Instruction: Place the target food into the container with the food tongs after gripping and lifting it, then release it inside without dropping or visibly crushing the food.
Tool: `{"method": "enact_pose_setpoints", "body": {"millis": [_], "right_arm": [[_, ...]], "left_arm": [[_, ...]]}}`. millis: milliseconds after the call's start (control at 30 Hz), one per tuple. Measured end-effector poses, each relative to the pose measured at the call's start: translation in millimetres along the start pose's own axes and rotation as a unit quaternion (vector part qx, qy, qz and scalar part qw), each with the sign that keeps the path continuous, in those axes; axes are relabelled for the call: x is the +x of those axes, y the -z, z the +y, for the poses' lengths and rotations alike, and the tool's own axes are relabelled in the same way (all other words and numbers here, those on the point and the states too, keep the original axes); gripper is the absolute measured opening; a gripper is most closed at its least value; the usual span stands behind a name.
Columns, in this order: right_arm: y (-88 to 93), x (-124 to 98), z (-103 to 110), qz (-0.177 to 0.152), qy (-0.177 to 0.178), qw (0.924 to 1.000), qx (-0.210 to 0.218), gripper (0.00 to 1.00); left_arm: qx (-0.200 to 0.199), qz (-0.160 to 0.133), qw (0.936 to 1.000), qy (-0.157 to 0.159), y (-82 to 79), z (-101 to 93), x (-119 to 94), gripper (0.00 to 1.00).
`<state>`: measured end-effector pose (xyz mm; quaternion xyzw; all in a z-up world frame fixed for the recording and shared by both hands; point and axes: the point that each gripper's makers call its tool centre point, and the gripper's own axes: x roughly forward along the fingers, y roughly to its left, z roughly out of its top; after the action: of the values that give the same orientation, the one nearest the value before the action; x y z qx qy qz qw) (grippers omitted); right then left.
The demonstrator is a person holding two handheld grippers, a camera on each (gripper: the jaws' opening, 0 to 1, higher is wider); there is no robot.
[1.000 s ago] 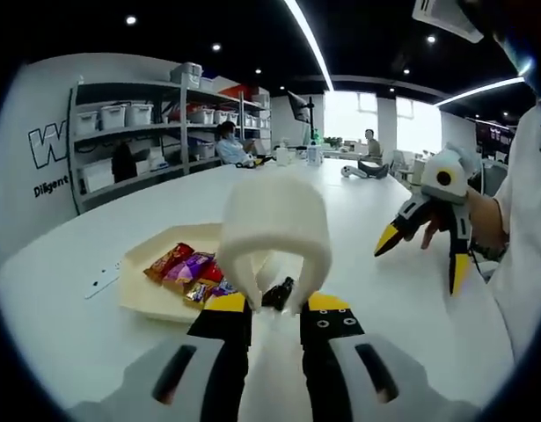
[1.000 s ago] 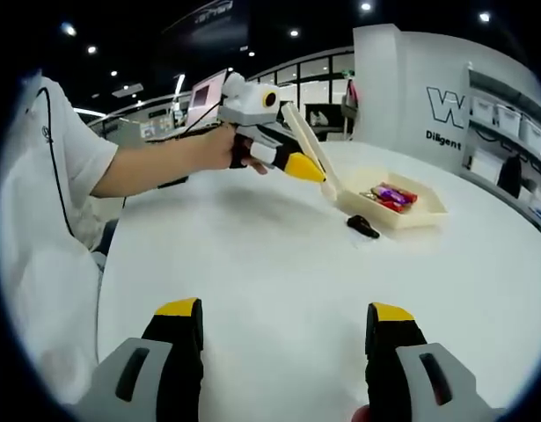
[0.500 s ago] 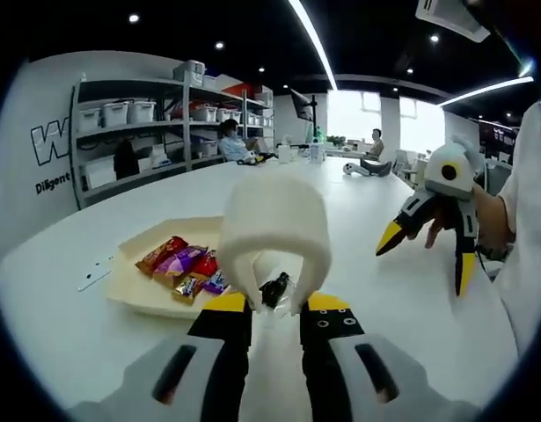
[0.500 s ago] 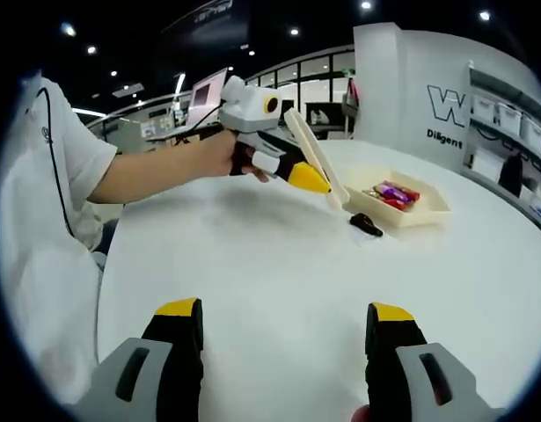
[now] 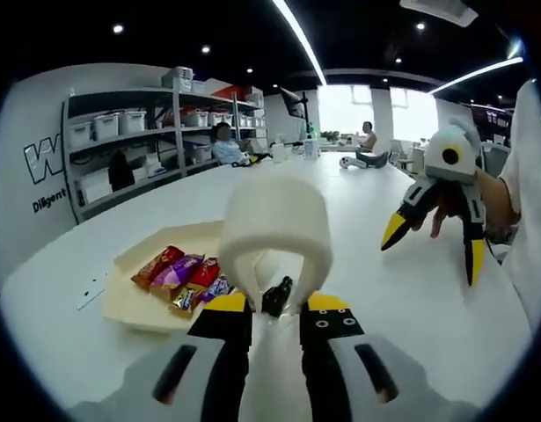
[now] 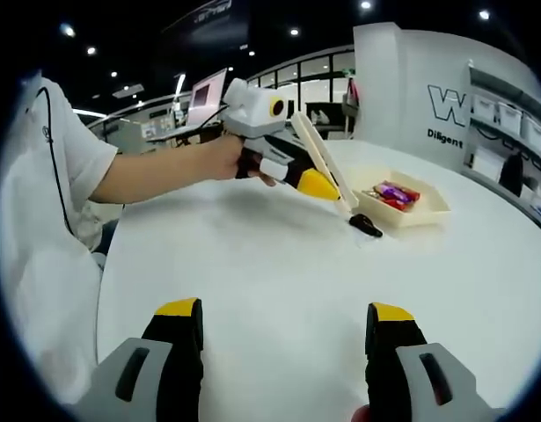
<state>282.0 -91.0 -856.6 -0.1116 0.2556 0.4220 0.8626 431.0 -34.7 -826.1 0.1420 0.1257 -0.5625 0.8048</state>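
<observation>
The dark wrapped food (image 5: 277, 296) lies on the desk (image 5: 402, 308) between the tongs' (image 5: 275, 230) tips, ahead of the left gripper (image 5: 274, 308), whose fingers clamp the tongs. Squeeze gently, then lift toward the tray (image 5: 134, 303) left of them. The right gripper (image 6: 283, 316) hangs wide open, empty.

Large white tabletop (image 5: 402, 325) in an office; shelving with storage bins (image 5: 134, 145) along a white wall, bright windows (image 5: 376, 110), dark ceiling with strip lights (image 5: 296, 40).

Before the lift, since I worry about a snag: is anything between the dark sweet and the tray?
Nothing visible. The dark sweet lies on the table just outside the tray wall, at the tips of the tongs held by the left gripper. Only the low wall must be cleared.
</observation>
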Motion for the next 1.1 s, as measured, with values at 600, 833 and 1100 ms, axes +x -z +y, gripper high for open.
{"method": "enact_pose_setpoints", "body": {"millis": [600,833,1100], "right_arm": [[1.5,-0.3,-2.9,-0.003,0.000,1.0000,0.004,0.73],[3.4,-1.5,-3.0,-0.001,0.001,1.0000,0.006,0.73],[4.2,-0.6,-3.1,-0.001,0.001,1.0000,0.006,0.73]], "left_arm": [[0.034,0.029,0.9990,0.006,4.7,5.7,11.4,0.21],[0.027,0.038,0.9988,0.014,7.5,3.1,13.6,0.21],[0.024,0.044,0.9986,0.019,8.0,-5.5,7.9,0.20]]}}
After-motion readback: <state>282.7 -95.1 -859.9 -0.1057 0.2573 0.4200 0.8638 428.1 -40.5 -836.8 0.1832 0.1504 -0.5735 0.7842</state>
